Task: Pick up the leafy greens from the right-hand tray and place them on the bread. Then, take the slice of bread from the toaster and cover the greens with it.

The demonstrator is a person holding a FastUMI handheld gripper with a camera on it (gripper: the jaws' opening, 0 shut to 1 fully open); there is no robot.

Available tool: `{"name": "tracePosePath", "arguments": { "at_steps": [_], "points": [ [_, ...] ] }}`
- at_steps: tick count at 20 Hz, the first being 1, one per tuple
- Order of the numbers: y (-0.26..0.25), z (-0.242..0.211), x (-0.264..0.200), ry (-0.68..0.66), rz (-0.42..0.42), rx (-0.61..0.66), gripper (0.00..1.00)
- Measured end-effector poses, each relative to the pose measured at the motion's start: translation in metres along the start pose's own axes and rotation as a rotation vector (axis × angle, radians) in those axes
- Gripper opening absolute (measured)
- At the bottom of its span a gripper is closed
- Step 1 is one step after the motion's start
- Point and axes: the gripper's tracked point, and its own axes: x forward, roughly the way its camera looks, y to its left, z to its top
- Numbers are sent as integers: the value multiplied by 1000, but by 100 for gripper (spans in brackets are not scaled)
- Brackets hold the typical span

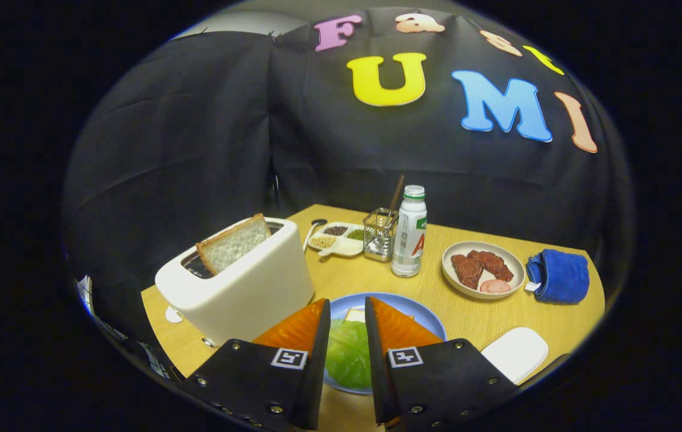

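Gripper (347, 312) fingers narrowly parted over pale green leafy greens (348, 354) lying on blue round plate (425, 318), touching unclear; bread slice (233, 243) upright in white toaster (245, 288); risk: dragging greens off when lifting.

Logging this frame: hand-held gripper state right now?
Hand-held gripper: open, holding nothing; fingers apart above the lettuce lying on the blue plate.

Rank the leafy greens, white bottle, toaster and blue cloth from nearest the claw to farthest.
1. Leafy greens: between the open claw's fingers, on the blue plate.
2. Toaster: just left of the fingers.
3. White bottle: beyond the plate.
4. Blue cloth: far right.
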Motion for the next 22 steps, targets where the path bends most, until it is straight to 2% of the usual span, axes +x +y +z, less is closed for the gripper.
{"name": "tracePosePath", "arguments": {
  "at_steps": [3, 8, 13, 18, 22],
  "points": [
    [17, 8, -9, -72, -19, -14, 35],
    [60, 19, -15, -133, 8, -46, 35],
    [112, 27, -9, -129, 94, -22, 35],
    [141, 26, 9, -123, 108, -33, 35],
    [152, 30, 25, -127, 82, -42, 34]
  ]
}}
